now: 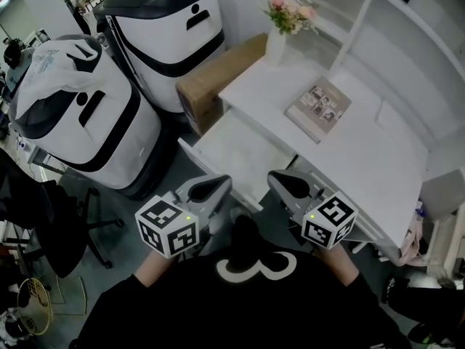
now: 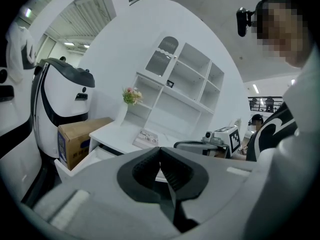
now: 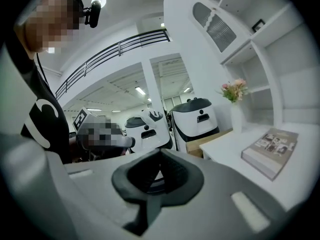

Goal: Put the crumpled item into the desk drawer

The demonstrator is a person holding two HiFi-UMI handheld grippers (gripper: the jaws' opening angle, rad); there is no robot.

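The white desk (image 1: 363,158) has its drawer (image 1: 231,151) pulled out toward me, and the part of the inside that shows looks bare white. No crumpled item shows in any view. My left gripper (image 1: 224,182) hangs just in front of the drawer's near edge, jaws shut with nothing between them (image 2: 160,149). My right gripper (image 1: 275,176) hovers beside it at the desk's front edge, also shut and holding nothing (image 3: 160,153). Each gripper appears in the other's view: the right gripper (image 2: 215,140) and the left gripper (image 3: 102,134).
A book (image 1: 317,109) lies on the desktop and a vase of flowers (image 1: 280,31) stands at its back corner. A cardboard box (image 1: 218,75) sits left of the desk. Two large white machines (image 1: 80,115) (image 1: 163,27) stand further left. White shelves (image 1: 378,20) rise behind the desk.
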